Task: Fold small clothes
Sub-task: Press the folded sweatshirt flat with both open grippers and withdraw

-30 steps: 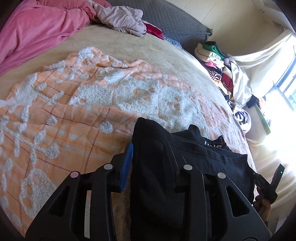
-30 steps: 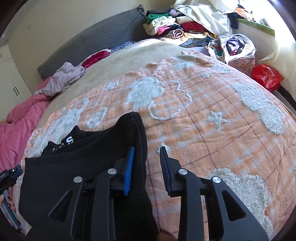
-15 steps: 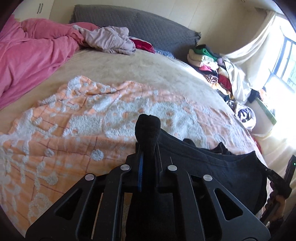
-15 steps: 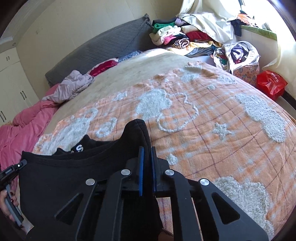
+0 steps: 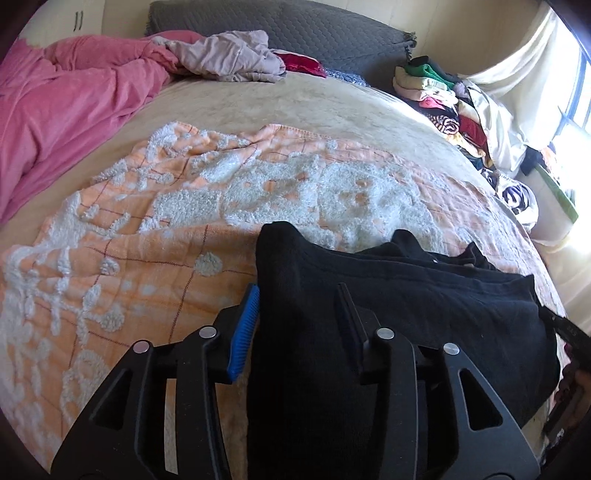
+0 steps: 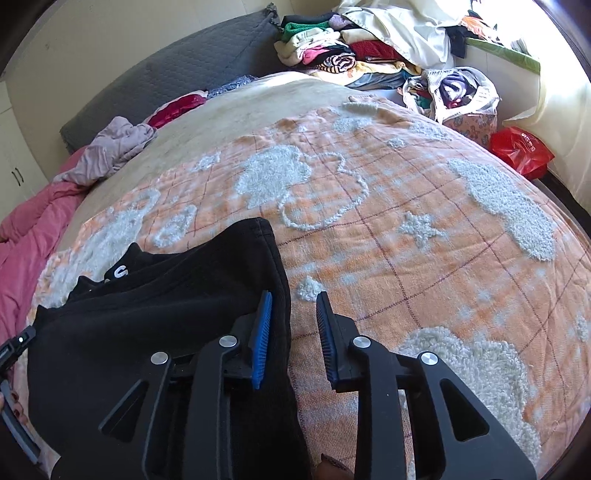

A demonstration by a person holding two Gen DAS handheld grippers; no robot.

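Note:
A black garment (image 5: 388, 295) lies on the orange and white blanket (image 5: 147, 236) on the bed. In the left wrist view my left gripper (image 5: 295, 314) is open, with the garment's left edge lying between its blue-padded fingers (image 5: 243, 325). In the right wrist view the same garment (image 6: 166, 295) lies at the lower left. My right gripper (image 6: 293, 325) is open over the garment's right edge; the left pad (image 6: 262, 332) rests over the black cloth and the right pad (image 6: 327, 332) over the blanket (image 6: 406, 240).
A pink duvet (image 5: 66, 103) and a mauve garment (image 5: 229, 55) lie at the head of the bed by a grey pillow (image 5: 295, 33). A pile of clothes (image 6: 332, 55), a bag (image 6: 454, 92) and a red bag (image 6: 521, 147) sit beside the bed.
Half a second ago both grippers were shut on the garment's edges and held them up. Both have opened now and the cloth lies flat on the blanket.

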